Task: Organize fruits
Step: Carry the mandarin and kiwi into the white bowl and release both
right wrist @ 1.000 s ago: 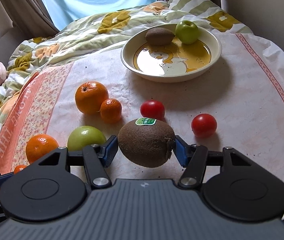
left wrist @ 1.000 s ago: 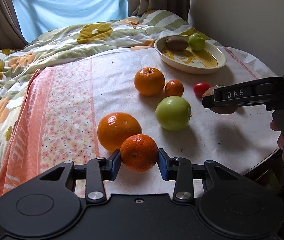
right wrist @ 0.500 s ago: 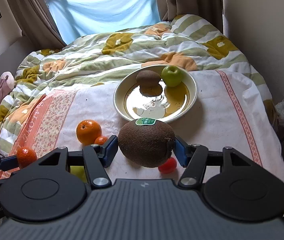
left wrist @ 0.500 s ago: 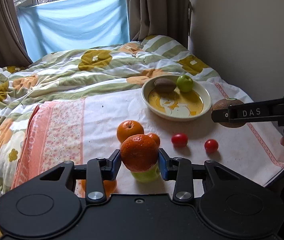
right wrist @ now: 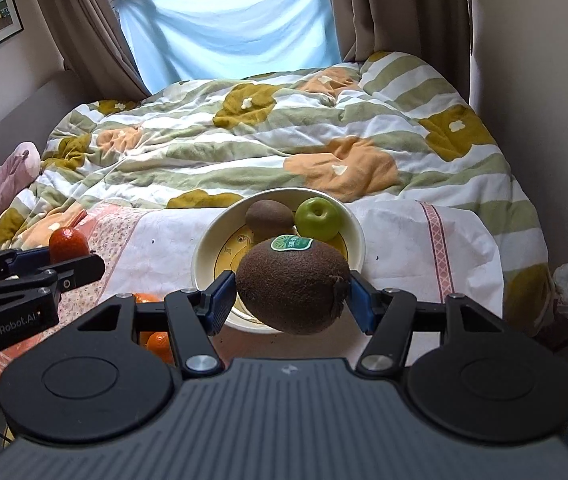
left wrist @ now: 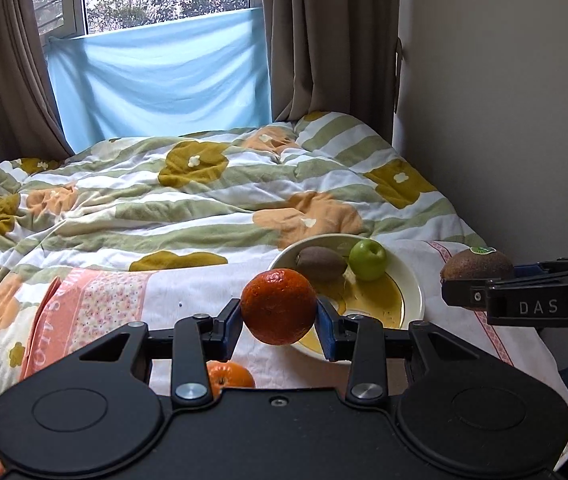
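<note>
1. Left tool (left wrist: 278, 322): clenched on the mandarin (left wrist: 278, 306). The blue pads (left wrist: 325, 327) press it at 9 and 3 o'clock. The fruit is held in the air, above the counter (left wrist: 204, 292), in front of the 9 o'clock edge of the bowl (left wrist: 413, 280). It is nearly round; no long axis can be told.
2. Right tool (right wrist: 291, 294): clenched on the labelled kiwi (right wrist: 293, 286). Its long axis runs side to side, from pad to pad. The stem end points toward 3 o'clock, against the right-hand pad. The green sticker (right wrist: 291, 242) faces up, at 12 o'clock on the fruit. The kiwi is held in the air, in front of the 6 o'clock rim of the bowl (right wrist: 204, 248).
3. In the left wrist view, the right tool (left wrist: 479, 280) enters from 3 o'clock, its kiwi (left wrist: 477, 266) level with the bowl's 3 o'clock side.
4. In the right wrist view, the left tool (right wrist: 72, 258) enters from 9 o'clock, its mandarin (right wrist: 67, 242) well apart from the bowl.
5. Bowl contents: a second kiwi (right wrist: 270, 216) at 11 o'clock, long axis side to side, and a green apple (right wrist: 319, 218) at 1 o'clock, stem dimple up. The two lie just beside each other.
6. Counter: an orange (left wrist: 230, 376) lies under the left tool, partly hidden. Whether the orange fruit (right wrist: 160, 344) under the right tool is the same one cannot be told.
7. The bed quilt (left wrist: 204, 200) lies beyond the counter at 12 o'clock.
</note>
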### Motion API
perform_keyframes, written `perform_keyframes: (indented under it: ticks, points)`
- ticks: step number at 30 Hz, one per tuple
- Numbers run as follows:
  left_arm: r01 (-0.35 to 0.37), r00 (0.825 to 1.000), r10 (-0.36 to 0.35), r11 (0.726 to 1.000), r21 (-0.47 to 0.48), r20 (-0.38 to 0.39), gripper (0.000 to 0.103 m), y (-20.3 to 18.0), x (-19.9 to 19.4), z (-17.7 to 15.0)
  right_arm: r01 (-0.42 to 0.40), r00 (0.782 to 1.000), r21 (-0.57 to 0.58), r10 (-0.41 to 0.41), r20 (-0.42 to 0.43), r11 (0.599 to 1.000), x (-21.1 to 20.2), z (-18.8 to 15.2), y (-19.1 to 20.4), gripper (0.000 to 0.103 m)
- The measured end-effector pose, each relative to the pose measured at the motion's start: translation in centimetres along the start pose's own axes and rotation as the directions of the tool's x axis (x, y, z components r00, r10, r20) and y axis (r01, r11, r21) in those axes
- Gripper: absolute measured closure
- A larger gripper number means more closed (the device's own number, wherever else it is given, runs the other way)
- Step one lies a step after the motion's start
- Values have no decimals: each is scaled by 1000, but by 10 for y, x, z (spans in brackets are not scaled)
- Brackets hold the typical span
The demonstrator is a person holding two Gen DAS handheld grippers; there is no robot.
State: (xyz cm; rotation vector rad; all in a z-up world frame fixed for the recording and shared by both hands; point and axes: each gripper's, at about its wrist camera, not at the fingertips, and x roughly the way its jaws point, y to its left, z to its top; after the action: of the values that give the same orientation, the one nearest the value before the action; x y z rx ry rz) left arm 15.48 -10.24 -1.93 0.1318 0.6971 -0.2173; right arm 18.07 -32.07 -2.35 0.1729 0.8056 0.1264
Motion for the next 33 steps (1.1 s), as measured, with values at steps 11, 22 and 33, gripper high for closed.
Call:
perform_keyframes:
  ticks: [11, 22, 33]
  points:
    - [37, 995, -25, 991, 131, -97, 60, -5, 101, 24, 28, 999, 23, -27, -42, 999, 55, 21, -11, 28]
    - [120, 974, -58, 951, 286, -217, 60, -22, 183, 13, 108, 989, 114, -95, -110, 988, 96, 28, -31, 28]
    - [155, 969, -75, 927, 341, -235, 34, -28, 200, 14, 140, 983, 148, -120, -138, 979, 109, 27, -35, 28]
